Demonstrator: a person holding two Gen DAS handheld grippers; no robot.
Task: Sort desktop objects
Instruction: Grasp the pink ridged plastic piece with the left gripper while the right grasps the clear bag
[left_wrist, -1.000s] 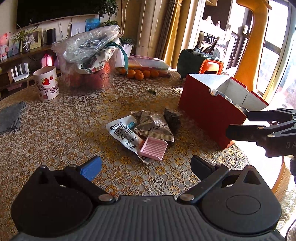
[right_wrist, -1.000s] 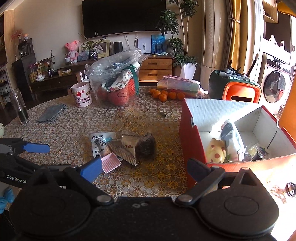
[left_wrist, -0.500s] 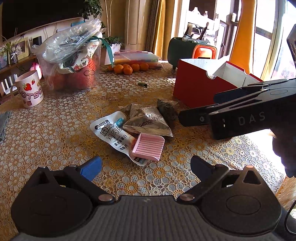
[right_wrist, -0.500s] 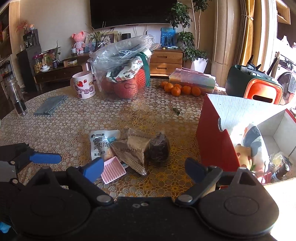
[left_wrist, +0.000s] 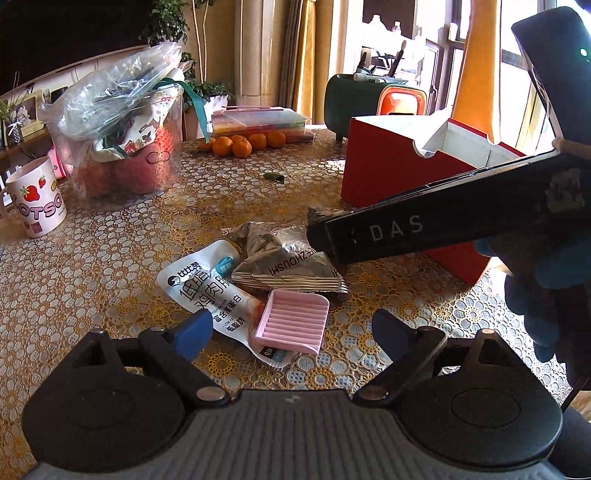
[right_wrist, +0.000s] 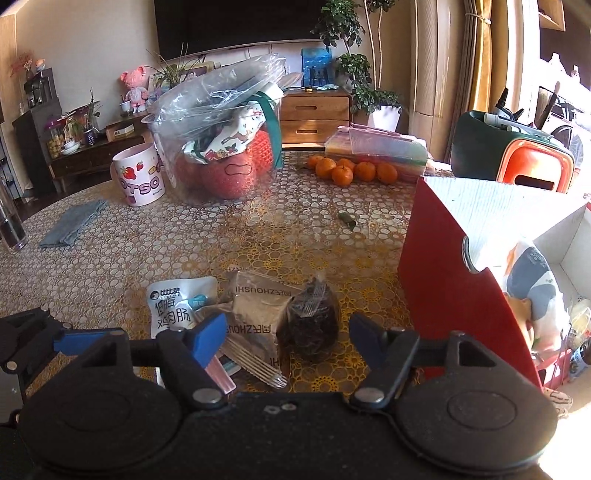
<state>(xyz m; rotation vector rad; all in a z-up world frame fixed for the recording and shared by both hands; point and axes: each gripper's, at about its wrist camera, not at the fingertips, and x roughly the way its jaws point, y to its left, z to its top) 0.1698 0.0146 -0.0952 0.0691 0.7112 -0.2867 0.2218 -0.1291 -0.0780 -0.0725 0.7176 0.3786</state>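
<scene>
A small pile lies on the lace tablecloth: a pink ribbed soap dish (left_wrist: 291, 321), a white sausage packet (left_wrist: 195, 280), a silver snack packet (left_wrist: 284, 258) and a dark round packet (right_wrist: 310, 325). My left gripper (left_wrist: 291, 334) hovers low over the pink dish, which sits between its closing jaws with neither pad touching it. My right gripper (right_wrist: 287, 338) is closing around the dark packet and the edge of the silver packet (right_wrist: 258, 306), its pads still apart from them. One of its black fingers (left_wrist: 369, 236) crosses the left wrist view and hides the dark packet. The red box (right_wrist: 443, 273) stands open to the right.
At the back of the table stand a strawberry mug (right_wrist: 140, 177), a clear tub under a plastic bag (right_wrist: 221, 147), several oranges (right_wrist: 351, 171) and a flat plastic case (right_wrist: 380, 147). A grey cloth (right_wrist: 72, 223) and a glass (right_wrist: 9, 225) lie far left. The red box holds several items.
Both grippers have come forward and down toward the pile. The right gripper has swung in across the left wrist view over the packets. Both pairs of jaws have narrowed, the right more.
</scene>
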